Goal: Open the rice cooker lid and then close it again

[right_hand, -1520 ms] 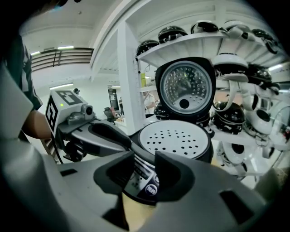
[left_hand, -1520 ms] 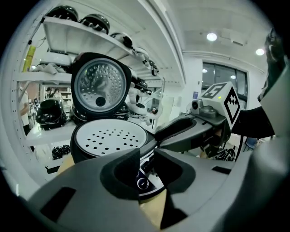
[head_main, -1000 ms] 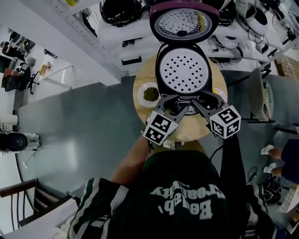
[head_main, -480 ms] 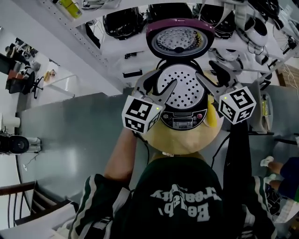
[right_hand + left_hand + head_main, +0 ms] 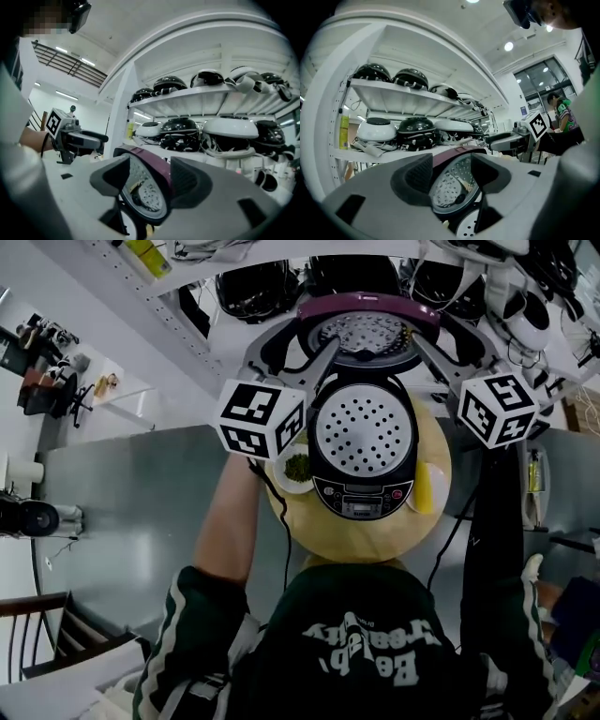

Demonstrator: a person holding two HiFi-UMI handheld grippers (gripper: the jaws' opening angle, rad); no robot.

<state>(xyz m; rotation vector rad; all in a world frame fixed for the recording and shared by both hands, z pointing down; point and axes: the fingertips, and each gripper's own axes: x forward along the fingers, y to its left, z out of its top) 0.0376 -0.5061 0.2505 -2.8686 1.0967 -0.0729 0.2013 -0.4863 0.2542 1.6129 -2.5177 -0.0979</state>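
Observation:
The rice cooker (image 5: 363, 442) stands on a round wooden table (image 5: 366, 540). Its purple-rimmed lid (image 5: 367, 329) stands upright and open, and the perforated inner plate faces up. My left gripper (image 5: 295, 345) is at the lid's left edge and my right gripper (image 5: 450, 334) at its right edge, both pointing level. In the left gripper view the lid (image 5: 452, 187) shows between the spread jaws. In the right gripper view the purple rim (image 5: 150, 168) lies in the gap close to the right-hand pad. Both sets of jaws have just been opening, and no pad presses on the lid.
A small white dish of green bits (image 5: 297, 468) sits left of the cooker and a yellow item (image 5: 424, 488) to its right. White shelves (image 5: 253, 287) with several more cookers stand just behind the lid. A person (image 5: 562, 117) stands in the far background.
Both grippers rose from the cooker's front panel to the sides of the upright lid, and their jaws spread wider. The lid stayed open.

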